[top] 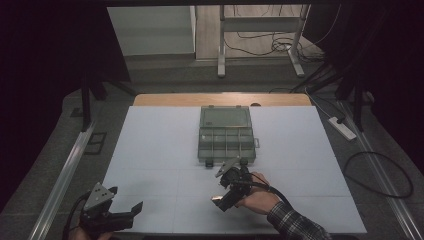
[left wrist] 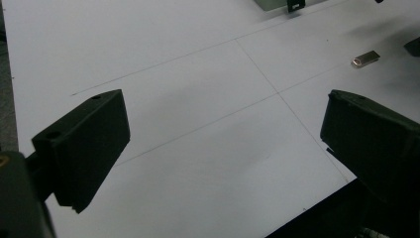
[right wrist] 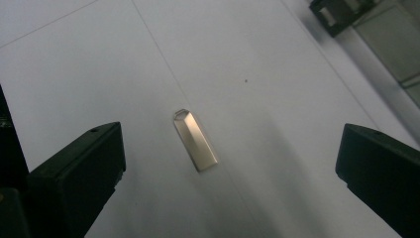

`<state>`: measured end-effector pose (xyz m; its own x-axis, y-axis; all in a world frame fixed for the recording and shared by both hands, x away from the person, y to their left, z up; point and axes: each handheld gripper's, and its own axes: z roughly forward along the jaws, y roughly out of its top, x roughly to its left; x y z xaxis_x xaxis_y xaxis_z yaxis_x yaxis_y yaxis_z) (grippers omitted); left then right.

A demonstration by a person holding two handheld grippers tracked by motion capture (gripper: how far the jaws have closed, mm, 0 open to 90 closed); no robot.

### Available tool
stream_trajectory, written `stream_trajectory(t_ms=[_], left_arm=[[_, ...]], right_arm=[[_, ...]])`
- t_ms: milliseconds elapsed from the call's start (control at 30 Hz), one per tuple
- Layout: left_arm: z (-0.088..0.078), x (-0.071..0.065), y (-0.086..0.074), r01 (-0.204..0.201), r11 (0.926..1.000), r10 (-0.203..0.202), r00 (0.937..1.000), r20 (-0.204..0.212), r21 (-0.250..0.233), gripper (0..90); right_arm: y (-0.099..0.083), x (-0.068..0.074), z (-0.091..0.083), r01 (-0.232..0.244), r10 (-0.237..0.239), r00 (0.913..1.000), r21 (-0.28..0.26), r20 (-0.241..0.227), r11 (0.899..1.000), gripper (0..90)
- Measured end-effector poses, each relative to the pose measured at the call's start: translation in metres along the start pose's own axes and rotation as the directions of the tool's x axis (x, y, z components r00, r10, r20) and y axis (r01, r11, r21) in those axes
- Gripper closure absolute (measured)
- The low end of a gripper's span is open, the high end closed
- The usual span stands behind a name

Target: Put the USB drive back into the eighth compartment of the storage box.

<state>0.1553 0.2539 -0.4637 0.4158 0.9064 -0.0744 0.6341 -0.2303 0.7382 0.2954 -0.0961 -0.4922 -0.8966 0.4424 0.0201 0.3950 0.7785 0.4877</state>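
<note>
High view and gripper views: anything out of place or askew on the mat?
One thing: a small silver metal USB stick lies loose on the white mat, outside the open grey compartment box. Nothing looks spilled or damaged.

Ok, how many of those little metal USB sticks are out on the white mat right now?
1. The metal USB stick lies flat on the white mat, between the right gripper's open jaws, in front of the compartment box. More may be hidden inside the box.
</note>
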Motion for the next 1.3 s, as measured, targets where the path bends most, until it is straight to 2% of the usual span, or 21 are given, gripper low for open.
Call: stream_trajectory(t_ms=[400,633,1033,1067,1167,1200,1233,1267,1300], left_arm=[[0.0,0.0,0.0,-0.003,1.0,0.003,1.0,0.0,-0.001,5.2],[0.0,0.0,0.0,-0.003,1.0,0.003,1.0,0.0,-0.001,5.2],[0.0,-0.001,0.0,-0.005,1.0,0.005,1.0,-0.001,-0.002,5.2],[0.0,-0.001,0.0,-0.005,1.0,0.005,1.0,-0.001,-0.002,5.2],[0.0,-0.001,0.0,-0.005,1.0,0.005,1.0,0.0,-0.002,5.2],[0.0,-0.001,0.0,-0.005,1.0,0.005,1.0,0.0,-0.002,5.2],[0.0,-0.001,0.0,-0.006,1.0,0.006,1.0,0.0,-0.002,5.2],[0.0,-0.001,0.0,-0.007,1.0,0.007,1.0,0.0,-0.001,5.2],[0.0,-0.001,0.0,-0.007,1.0,0.007,1.0,0.0,0.0,5.2]], right_arm=[[0.005,0.008,0.024,0.043,-0.043,0.9991,0.075,0.0,0.996,0.0],[0.004,0.011,0.036,0.077,-0.078,0.9969,0.125,0.007,0.989,0.0],[0.003,0.011,0.036,0.094,-0.095,0.9955,0.119,0.003,0.988,0.5],[0.003,0.011,0.035,0.098,-0.098,0.9952,0.115,-0.004,0.989,2.8],[0.004,0.01,0.03,0.126,-0.125,0.992,0.103,-0.021,0.987,19.3],[0.004,0.01,0.03,0.126,-0.125,0.992,0.103,-0.021,0.987,19.3],[0.004,0.011,0.028,0.129,-0.127,0.9915,0.095,-0.028,0.987,25.7],[0.005,0.011,0.025,0.144,-0.141,0.9894,0.089,-0.036,0.986,38.3],[0.005,0.012,0.024,0.153,-0.15,0.9879,0.086,-0.042,0.985,43.9]])
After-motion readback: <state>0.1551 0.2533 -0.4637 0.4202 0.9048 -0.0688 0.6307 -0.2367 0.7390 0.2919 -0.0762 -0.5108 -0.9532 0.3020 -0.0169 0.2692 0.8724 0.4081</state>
